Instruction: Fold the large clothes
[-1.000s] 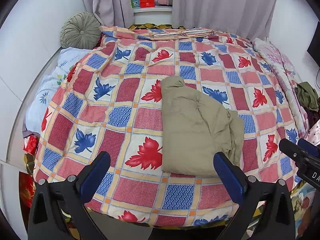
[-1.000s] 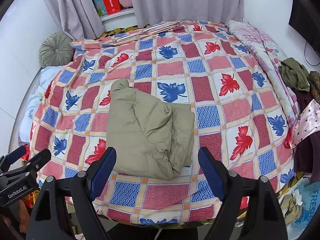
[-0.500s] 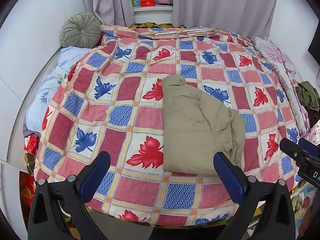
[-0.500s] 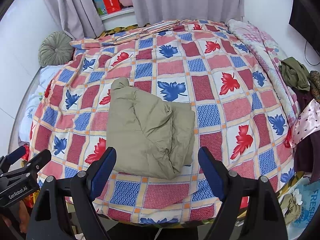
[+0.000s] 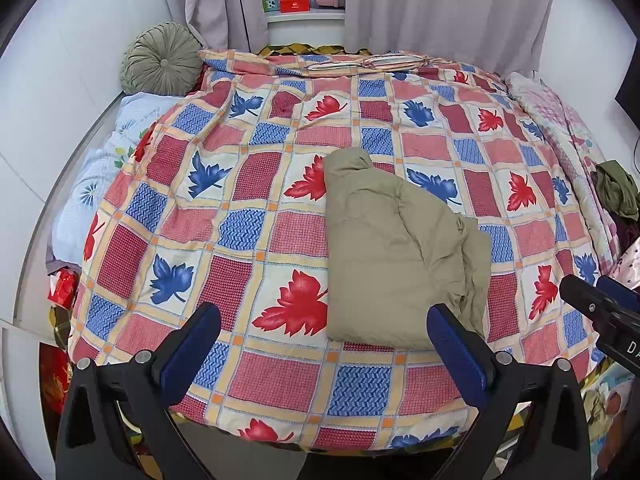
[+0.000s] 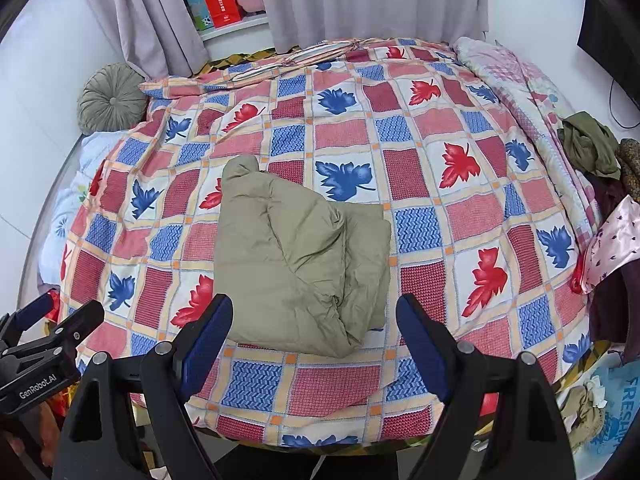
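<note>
A khaki-green garment (image 5: 396, 252) lies folded in a rough rectangle on the leaf-patterned quilt (image 5: 248, 200) of the bed; it also shows in the right wrist view (image 6: 296, 256). My left gripper (image 5: 326, 340) is open and empty, held back above the near edge of the bed, apart from the garment. My right gripper (image 6: 316, 332) is open and empty, just short of the garment's near edge. The right gripper's body shows at the right of the left wrist view (image 5: 600, 312), and the left gripper's body at the left of the right wrist view (image 6: 44, 340).
A round green cushion (image 5: 162, 58) and a pale blue pillow (image 5: 100, 184) lie at the far left. A pink patterned blanket (image 6: 520, 84) and a heap of other clothes (image 6: 596, 156) lie along the right side. Curtains and a shelf stand behind the bed.
Both grippers have drawn back and risen very slightly; the garment looks a little farther away. It has not moved on the quilt. Both stay open.
</note>
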Demonstrator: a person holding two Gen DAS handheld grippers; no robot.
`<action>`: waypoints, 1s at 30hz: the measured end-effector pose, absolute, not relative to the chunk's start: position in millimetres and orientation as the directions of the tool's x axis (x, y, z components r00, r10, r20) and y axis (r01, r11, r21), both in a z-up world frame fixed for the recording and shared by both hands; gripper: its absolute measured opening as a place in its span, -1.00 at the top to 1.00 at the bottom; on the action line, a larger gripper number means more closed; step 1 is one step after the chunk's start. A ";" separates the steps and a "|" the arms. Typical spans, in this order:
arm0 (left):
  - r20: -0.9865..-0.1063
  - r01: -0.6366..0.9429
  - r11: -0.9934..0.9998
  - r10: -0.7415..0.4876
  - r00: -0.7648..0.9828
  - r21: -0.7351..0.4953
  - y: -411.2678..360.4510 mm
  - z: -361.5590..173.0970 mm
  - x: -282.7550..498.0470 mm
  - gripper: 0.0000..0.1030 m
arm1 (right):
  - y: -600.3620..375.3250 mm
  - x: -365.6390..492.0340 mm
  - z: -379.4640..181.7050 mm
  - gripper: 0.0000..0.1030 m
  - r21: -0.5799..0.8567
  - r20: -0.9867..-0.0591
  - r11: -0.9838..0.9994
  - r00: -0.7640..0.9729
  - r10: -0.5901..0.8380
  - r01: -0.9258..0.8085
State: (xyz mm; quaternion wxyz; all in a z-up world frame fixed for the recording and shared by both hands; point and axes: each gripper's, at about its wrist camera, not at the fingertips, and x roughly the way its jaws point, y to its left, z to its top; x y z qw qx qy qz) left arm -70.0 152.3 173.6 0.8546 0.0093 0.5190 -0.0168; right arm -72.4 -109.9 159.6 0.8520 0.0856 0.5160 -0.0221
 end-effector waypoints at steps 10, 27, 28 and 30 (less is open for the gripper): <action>-0.888 0.039 0.999 -0.019 0.460 -0.001 152.0 173.8 -69.7 -1.00 | -110.9 -71.6 159.6 -0.67 0.123 -0.883 0.985 0.467 0.052 0.124; -0.889 0.039 0.999 -0.017 0.458 0.000 150.9 174.2 -68.8 -1.00 | -112.8 -69.5 160.1 -0.67 0.124 -0.884 0.985 0.464 0.054 0.122; -0.889 0.038 0.999 -0.017 0.458 0.001 151.0 174.2 -68.8 -1.00 | -112.9 -69.4 160.1 -0.67 0.124 -0.884 0.985 0.464 0.054 0.122; -0.889 0.038 0.999 -0.015 0.458 0.002 150.8 174.3 -68.3 -1.00 | -113.0 -69.3 160.2 -0.67 0.125 -0.884 0.985 0.464 0.054 0.122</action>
